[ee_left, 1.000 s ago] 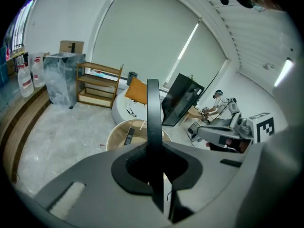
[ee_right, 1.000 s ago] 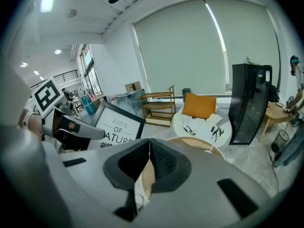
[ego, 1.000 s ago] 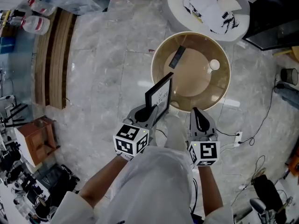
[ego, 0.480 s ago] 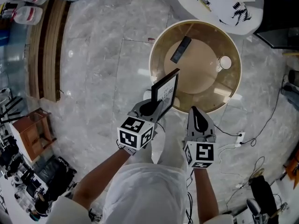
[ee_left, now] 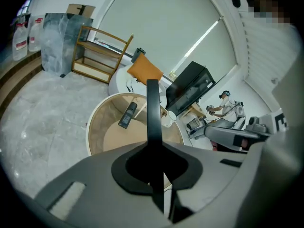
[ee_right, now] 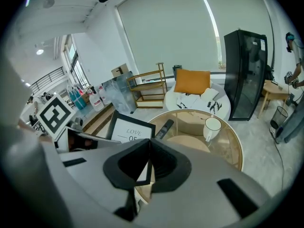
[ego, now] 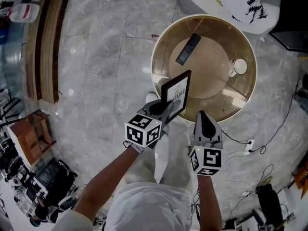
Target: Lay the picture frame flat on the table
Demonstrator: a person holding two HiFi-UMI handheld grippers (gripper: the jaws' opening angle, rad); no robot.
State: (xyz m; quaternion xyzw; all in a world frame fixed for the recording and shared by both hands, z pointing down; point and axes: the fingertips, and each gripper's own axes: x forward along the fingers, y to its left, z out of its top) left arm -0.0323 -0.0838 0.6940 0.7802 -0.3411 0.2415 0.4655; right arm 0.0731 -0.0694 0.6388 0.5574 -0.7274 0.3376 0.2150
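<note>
Picture frame (ego: 177,94) stands upright and is seen edge-on in the left gripper view. The left tongs (ego: 161,110) grasp its near lower edge, over the near rim of the round desk (ego: 155,76). Right tongs (ego: 204,121) just to the right, clenched on nothing. Remote (ego: 188,48) and mug (ego: 238,66) sit farther back on the desk.

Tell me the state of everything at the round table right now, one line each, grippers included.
picture frame: standing on edge, held, not yet laid flat.
left gripper: shut on the picture frame.
right gripper: shut, empty.
mug: upright on the table.
remote control: lying flat on the table.
</note>
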